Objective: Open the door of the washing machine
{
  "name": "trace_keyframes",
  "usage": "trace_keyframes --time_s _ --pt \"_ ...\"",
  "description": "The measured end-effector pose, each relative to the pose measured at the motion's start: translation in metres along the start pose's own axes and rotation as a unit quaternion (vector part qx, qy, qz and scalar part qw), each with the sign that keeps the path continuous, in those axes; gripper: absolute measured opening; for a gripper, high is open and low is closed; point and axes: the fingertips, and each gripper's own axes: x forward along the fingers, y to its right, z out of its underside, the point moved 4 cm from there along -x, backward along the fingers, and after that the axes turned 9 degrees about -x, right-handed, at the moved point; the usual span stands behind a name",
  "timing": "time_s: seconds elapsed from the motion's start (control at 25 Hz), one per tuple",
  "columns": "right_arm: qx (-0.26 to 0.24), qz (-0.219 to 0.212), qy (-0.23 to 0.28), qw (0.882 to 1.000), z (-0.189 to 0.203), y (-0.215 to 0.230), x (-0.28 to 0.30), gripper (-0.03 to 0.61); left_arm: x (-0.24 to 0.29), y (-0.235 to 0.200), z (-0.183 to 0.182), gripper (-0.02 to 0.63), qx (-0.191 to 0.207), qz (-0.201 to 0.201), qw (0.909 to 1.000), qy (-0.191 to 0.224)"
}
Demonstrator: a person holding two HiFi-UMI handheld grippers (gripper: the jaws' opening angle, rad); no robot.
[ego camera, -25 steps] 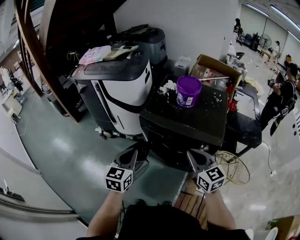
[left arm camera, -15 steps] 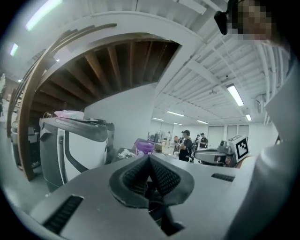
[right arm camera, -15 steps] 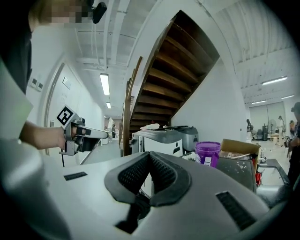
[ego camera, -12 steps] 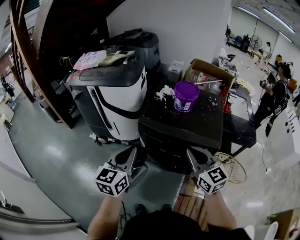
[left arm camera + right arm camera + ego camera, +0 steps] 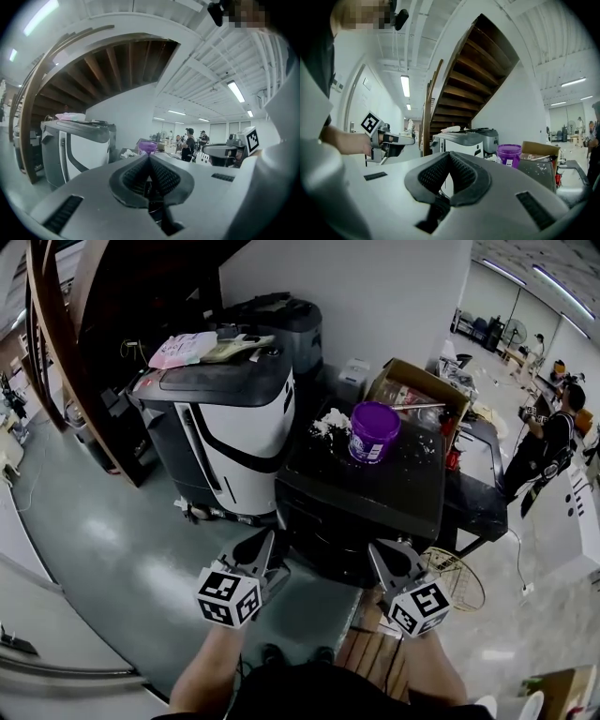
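Purple tub (image 5: 373, 432) nr cardboard box (image 5: 424, 382); white-grey machine (image 5: 239, 427) w/ pink bag (image 5: 183, 350) on top; stairs (image 5: 141, 296) behind.

The washing machine (image 5: 375, 491) has a dark, smooth, faintly glossy top, and the purple bucket (image 5: 373, 432) on it looks plastic. The floor (image 5: 112, 540) is polished and reflective; the box (image 5: 417, 372) is matt brown cardboard.

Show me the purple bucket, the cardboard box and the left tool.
purple bucket (image 5: 374, 435), head view, side wall
cardboard box (image 5: 436, 374), head view, tan rim
left tool (image 5: 149, 157), left gripper view, closed tips
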Motion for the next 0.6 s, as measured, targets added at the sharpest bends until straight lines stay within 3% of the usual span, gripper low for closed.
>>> trace_keyframes --time_s 0.6 --pt "0.005 -0.019 0.017 1.0 -0.007 -0.004 0.009 0.014 -0.004 0.004 -0.006 0.017 0.034 -0.015 0.9993 0.001"
